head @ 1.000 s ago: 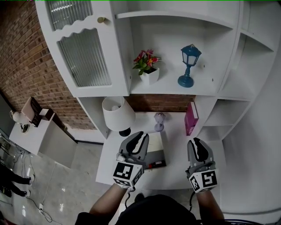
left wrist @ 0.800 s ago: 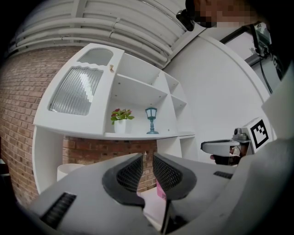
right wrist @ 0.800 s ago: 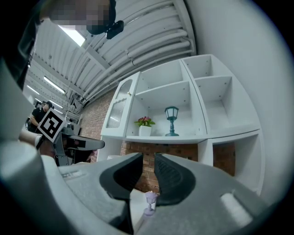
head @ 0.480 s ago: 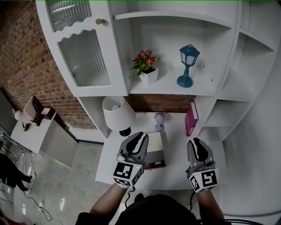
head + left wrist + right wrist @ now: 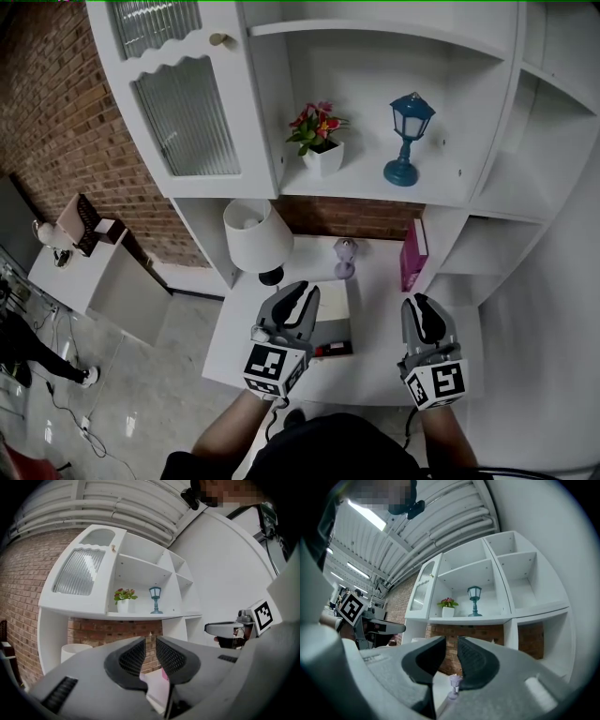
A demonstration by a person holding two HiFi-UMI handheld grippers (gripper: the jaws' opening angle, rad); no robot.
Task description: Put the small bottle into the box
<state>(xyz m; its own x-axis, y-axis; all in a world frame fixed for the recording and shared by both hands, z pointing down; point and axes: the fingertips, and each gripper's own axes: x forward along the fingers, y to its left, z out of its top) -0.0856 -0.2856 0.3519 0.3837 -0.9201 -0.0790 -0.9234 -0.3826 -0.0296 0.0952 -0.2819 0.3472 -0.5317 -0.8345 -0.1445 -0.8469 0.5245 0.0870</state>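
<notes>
A small purple bottle (image 5: pixel 344 256) stands upright at the back of the white desk (image 5: pixel 380 352); the right gripper view shows the bottle (image 5: pixel 453 686) low between that gripper's jaws, far ahead. An open box (image 5: pixel 350 317) lies on the desk in front of it, with a small red and dark item at its near edge. My left gripper (image 5: pixel 304 290) hovers over the box's left side, jaws together and empty (image 5: pixel 150 644). My right gripper (image 5: pixel 419 303) hangs over the desk to the box's right, jaws nearly touching and empty (image 5: pixel 451 643).
A white table lamp (image 5: pixel 254 236) stands at the desk's back left and a pink book (image 5: pixel 412 253) leans at the back right. On the shelf above are a potted flower (image 5: pixel 320 141) and a blue lantern (image 5: pixel 408 139). A person walks on the floor at far left.
Both grippers have stayed where they were, jaws unchanged. The head view has shifted slightly, and the person on the floor at left has moved.
</notes>
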